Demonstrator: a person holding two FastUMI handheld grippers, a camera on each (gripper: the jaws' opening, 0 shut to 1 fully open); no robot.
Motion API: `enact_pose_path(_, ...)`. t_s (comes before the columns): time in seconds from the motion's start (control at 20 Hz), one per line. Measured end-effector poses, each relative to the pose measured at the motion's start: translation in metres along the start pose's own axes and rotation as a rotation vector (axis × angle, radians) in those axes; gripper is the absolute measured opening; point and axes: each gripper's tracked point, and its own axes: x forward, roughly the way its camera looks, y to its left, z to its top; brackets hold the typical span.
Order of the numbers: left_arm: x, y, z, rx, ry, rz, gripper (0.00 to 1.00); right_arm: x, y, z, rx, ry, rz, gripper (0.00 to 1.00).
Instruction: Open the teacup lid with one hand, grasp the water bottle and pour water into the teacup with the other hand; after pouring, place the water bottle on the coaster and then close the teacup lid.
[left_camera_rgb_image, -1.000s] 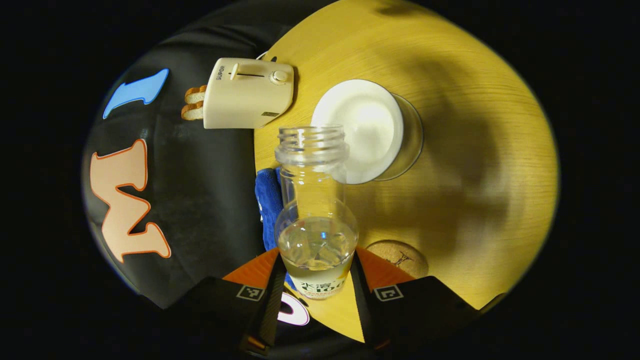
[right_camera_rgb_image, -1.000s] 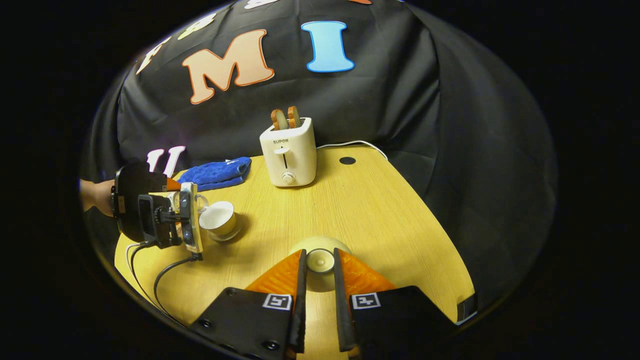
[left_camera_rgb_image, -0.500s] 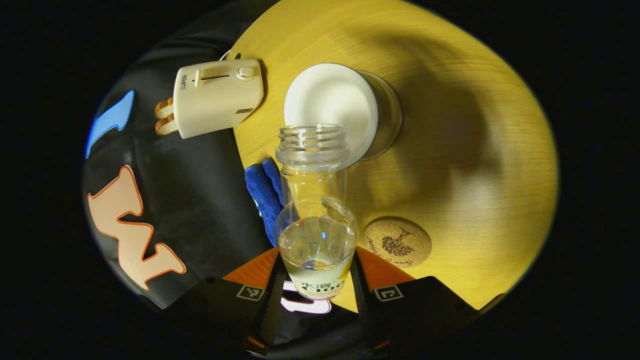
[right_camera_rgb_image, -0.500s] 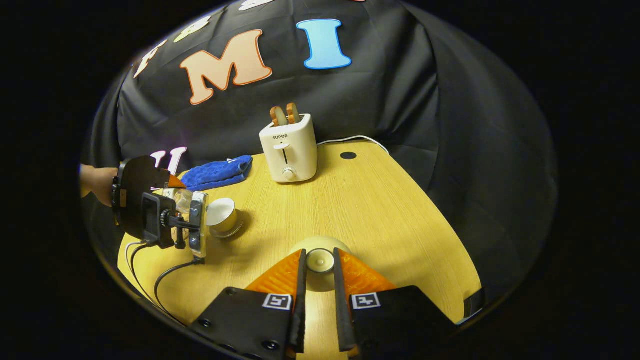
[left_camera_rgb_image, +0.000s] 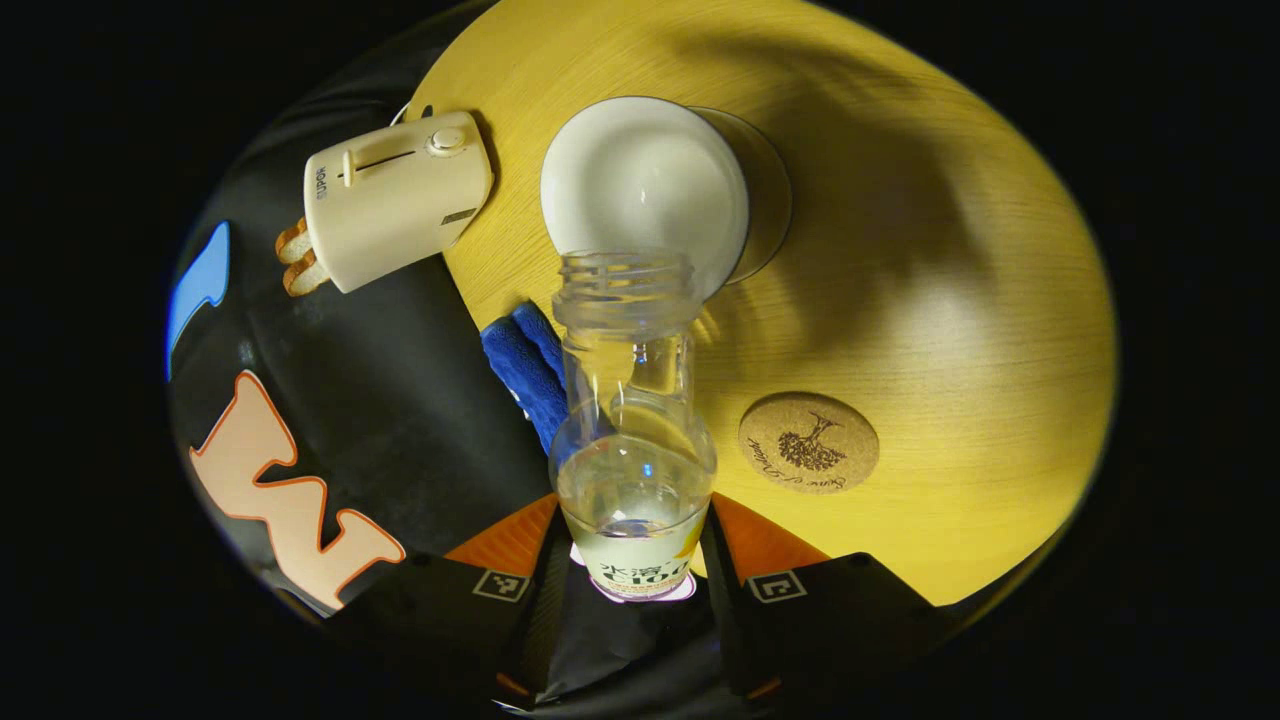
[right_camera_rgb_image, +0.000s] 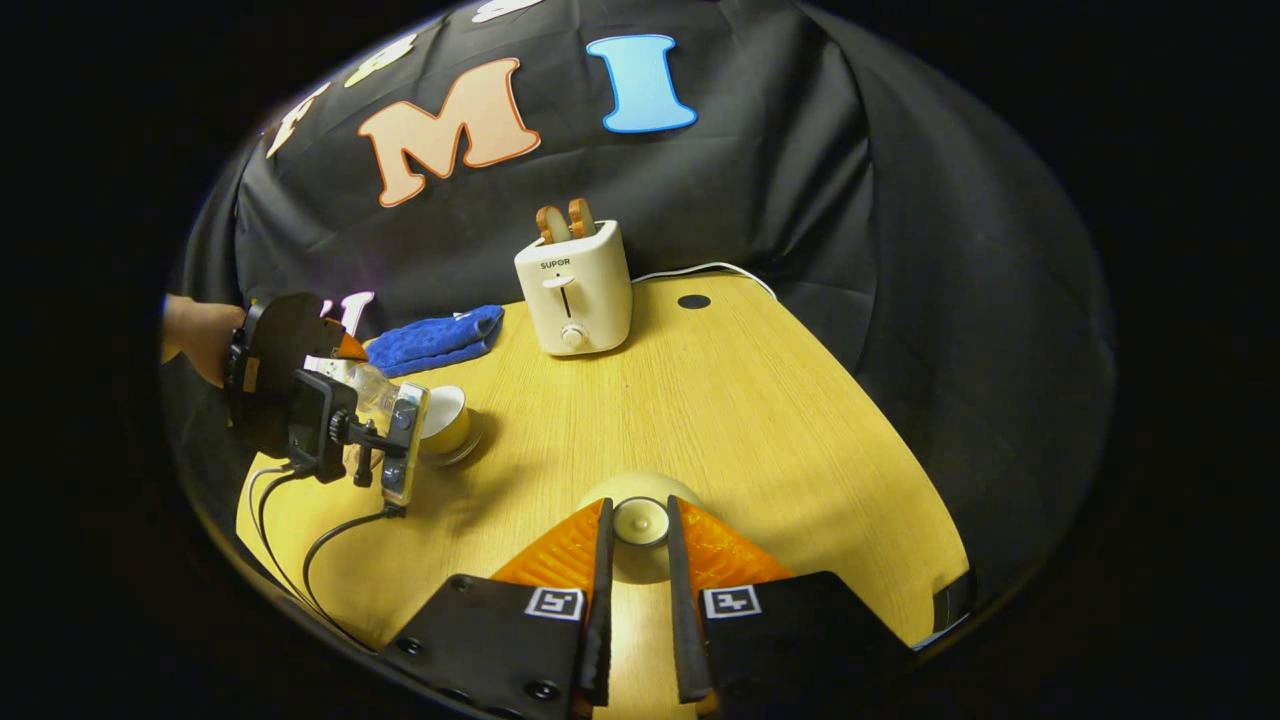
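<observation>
Yellow wooden table (left_camera_rgb_image: 950, 260) carries the open teacup (left_camera_rgb_image: 645, 195) at 12 o'clock, the cork coaster (left_camera_rgb_image: 808, 442) at 3. Left gripper (left_camera_rgb_image: 632, 555) clamps the water bottle (left_camera_rgb_image: 630, 440), mouth by the cup; right gripper (right_camera_rgb_image: 637, 560) pinches the teacup lid (right_camera_rgb_image: 639, 519).

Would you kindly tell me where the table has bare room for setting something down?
Bare wood lies right of the toaster, running toward the lid in the right gripper. The left side is crowded: teacup, blue cloth, coaster and cables.
</observation>
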Motion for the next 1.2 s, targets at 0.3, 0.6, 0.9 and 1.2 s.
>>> enact_pose_path(0.3, -0.007, 0.008, -0.007, 0.059, 0.057, -0.017, 0.64, 0.001, 0.001, -0.005, -0.002, -0.002, 0.017, 0.27)
enact_pose_path(0.6, -0.009, 0.016, -0.018, 0.113, 0.123, -0.019, 0.64, 0.002, -0.002, -0.007, 0.002, -0.001, 0.021, 0.27)
enact_pose_path(0.9, -0.019, 0.031, -0.02, 0.191, 0.184, 0.0, 0.64, 0.006, -0.003, -0.009, 0.019, -0.003, 0.025, 0.27)
enact_pose_path(1.2, -0.038, 0.043, -0.014, 0.272, 0.247, -0.017, 0.65, 0.01, 0.001, -0.013, 0.019, -0.004, 0.038, 0.27)
